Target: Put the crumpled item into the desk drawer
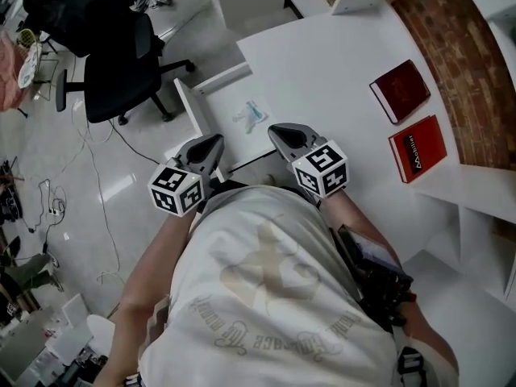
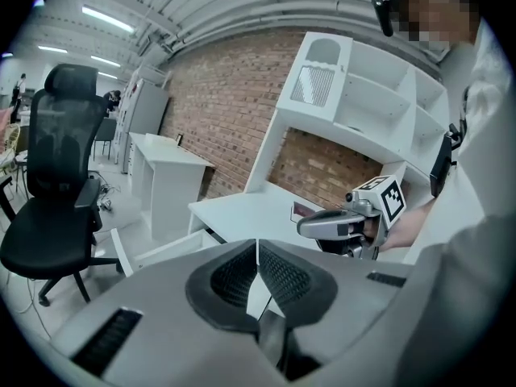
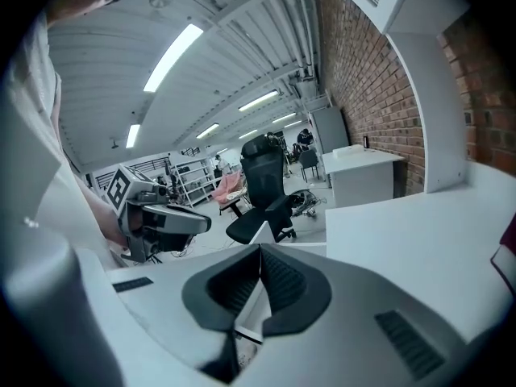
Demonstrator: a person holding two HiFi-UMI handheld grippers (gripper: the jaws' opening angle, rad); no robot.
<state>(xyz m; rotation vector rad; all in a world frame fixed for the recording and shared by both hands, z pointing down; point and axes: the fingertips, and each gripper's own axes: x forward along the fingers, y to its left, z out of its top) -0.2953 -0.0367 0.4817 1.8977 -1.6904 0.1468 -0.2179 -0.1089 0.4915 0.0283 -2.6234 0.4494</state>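
While both sets of jaws are shut and empty, the crumpled item point(image 1: 251, 114) lies in the open drawer point(image 1: 192, 111), just ahead between the left gripper point(image 1: 214, 143) and right gripper point(image 1: 284, 132).

A crumpled item point(image 1: 251, 113) lies in the drawer point(image 1: 211, 83) at the bench's point(image 1: 322, 63) left. Two books point(image 1: 401, 91) lie on its right side, and a chair point(image 1: 121, 63) stands left of the drawer.

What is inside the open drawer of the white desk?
One crumpled pale item lies on the floor of the drawer; nothing else shows there. The left gripper and right gripper cover its near end.
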